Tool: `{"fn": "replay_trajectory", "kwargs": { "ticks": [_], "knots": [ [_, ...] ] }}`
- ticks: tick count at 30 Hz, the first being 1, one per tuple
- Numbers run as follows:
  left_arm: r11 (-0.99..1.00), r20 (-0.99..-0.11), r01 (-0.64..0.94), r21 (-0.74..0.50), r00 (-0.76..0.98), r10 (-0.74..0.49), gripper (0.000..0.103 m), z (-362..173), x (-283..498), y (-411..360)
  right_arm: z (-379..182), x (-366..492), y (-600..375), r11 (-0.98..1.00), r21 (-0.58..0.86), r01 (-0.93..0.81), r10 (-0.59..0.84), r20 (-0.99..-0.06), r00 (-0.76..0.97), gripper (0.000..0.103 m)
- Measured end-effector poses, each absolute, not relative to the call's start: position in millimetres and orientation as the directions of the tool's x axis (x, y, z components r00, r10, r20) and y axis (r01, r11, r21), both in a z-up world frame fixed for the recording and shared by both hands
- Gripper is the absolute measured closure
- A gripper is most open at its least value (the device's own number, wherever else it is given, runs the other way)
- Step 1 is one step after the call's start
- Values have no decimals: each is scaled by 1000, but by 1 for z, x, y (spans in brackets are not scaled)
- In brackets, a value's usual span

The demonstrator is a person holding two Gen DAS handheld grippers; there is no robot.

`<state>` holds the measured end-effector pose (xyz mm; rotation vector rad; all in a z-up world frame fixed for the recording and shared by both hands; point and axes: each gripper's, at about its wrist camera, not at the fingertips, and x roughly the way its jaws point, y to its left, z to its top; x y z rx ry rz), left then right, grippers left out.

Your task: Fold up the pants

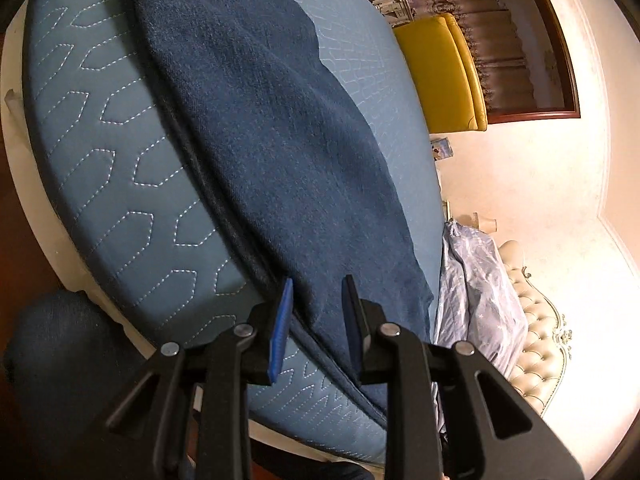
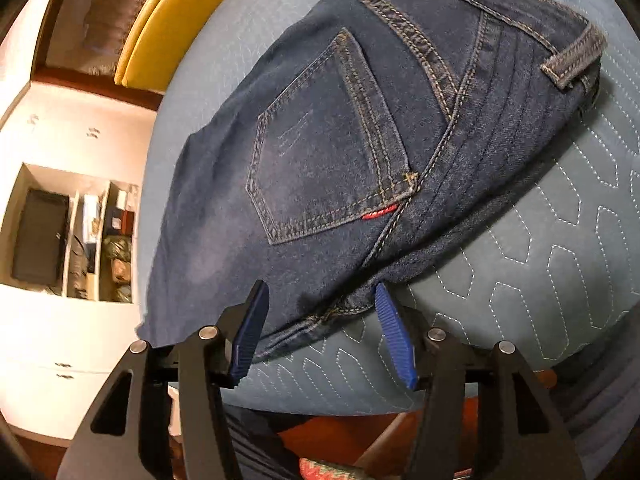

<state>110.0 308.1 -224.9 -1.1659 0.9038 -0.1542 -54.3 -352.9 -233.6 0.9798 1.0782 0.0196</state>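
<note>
A big bed with a blue quilted cover (image 1: 104,128) is seen. A yellow chair (image 1: 436,76) is set near brown curtains (image 1: 504,40). Cream walls (image 1: 528,184) are lit by warm light. A padded headboard (image 1: 536,328) is seen. White shelves (image 2: 72,232) with 3 sections are filled with things.

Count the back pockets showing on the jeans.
1. A single back pocket shows on the jeans in the right wrist view, above the right gripper, with a small red tab at its lower corner. A second pocket may be folded underneath, hidden.
</note>
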Motion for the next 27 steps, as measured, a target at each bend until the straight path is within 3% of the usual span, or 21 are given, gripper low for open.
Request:
{"fn": "replay_trajectory", "kwargs": {
  "ticks": [16, 18, 19, 20, 22, 23, 27],
  "knots": [
    [396, -543, -374, -839, 617, -569, 78, -235, 111, 308, -236, -34, -346, 626, 632, 456, 414, -766, 492, 50],
    [394, -536, -366, -843, 615, -578, 77, -237, 114, 304, -237, -30, -342, 650, 601, 465, 382, -787, 485, 62],
    [398, -538, -363, -843, 611, -581, 77, -238, 116, 302, -237, -25, -339, 664, 578, 474, 359, -803, 475, 82],
    [403, -536, -355, -844, 606, -589, 77, -239, 120, 299, -237, -23, -340, 661, 582, 474, 362, -801, 478, 94],
    [422, -547, -352, -836, 599, -585, 84, -240, 127, 296, -239, -23, -343, 639, 604, 476, 381, -786, 487, 98],
    [437, -553, -344, -831, 599, -579, 102, -238, 130, 295, -236, -24, -343, 642, 604, 472, 379, -785, 490, 99],
    [474, -553, -311, -824, 623, -553, 102, -219, 127, 293, -212, -30, -337, 668, 605, 434, 361, -773, 522, 99]
  ]
}}
